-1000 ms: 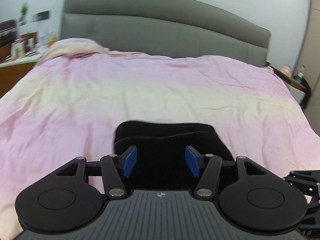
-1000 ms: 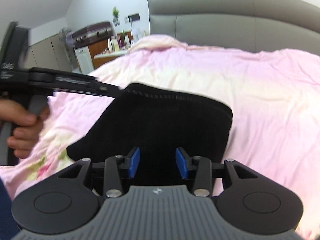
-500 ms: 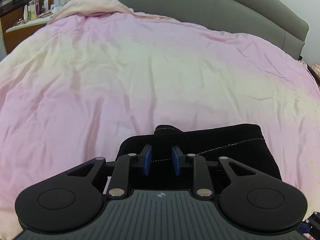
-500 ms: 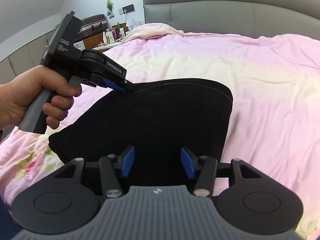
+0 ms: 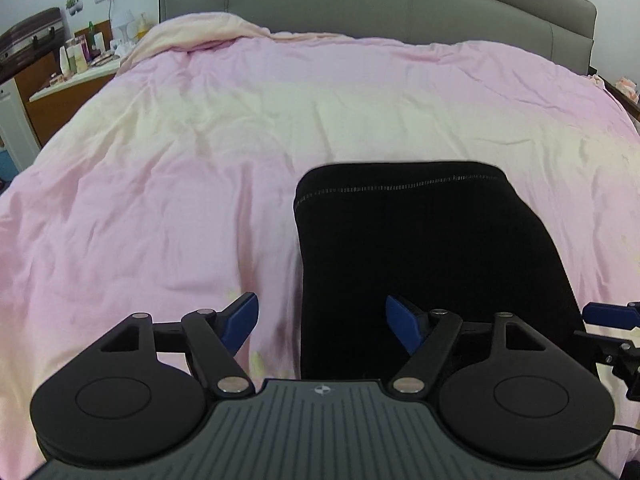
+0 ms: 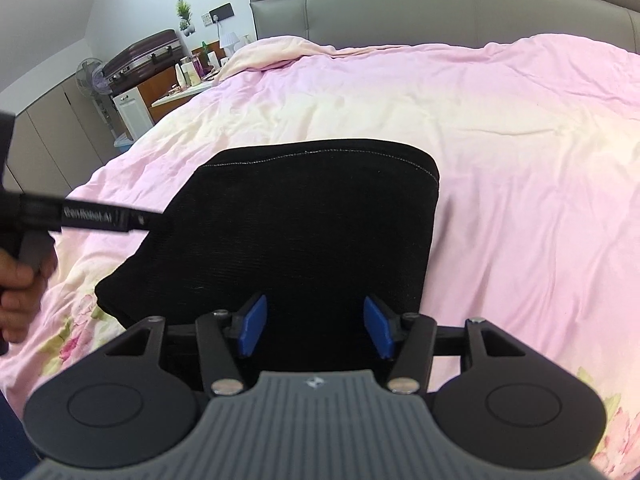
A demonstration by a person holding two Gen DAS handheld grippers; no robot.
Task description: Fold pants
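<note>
Right wrist view, black pants (image 6: pixel 304 236) folded flat on pink duvet (image 6: pixel 520 160), both grippers' jaws apart.

Bright, even daylight; strong fisheye bending.
The headboard (image 5: pixel 376 4) curves toward dark corners; the left gripper (image 6: pixel 156 220) is motion-blurred; the pants (image 6: pixel 304 232) are underexposed.

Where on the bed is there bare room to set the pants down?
Bare duvet lies left of the folded black pants and between them and the headboard. The near edge is crowded by both open grippers, left gripper and right gripper.
</note>
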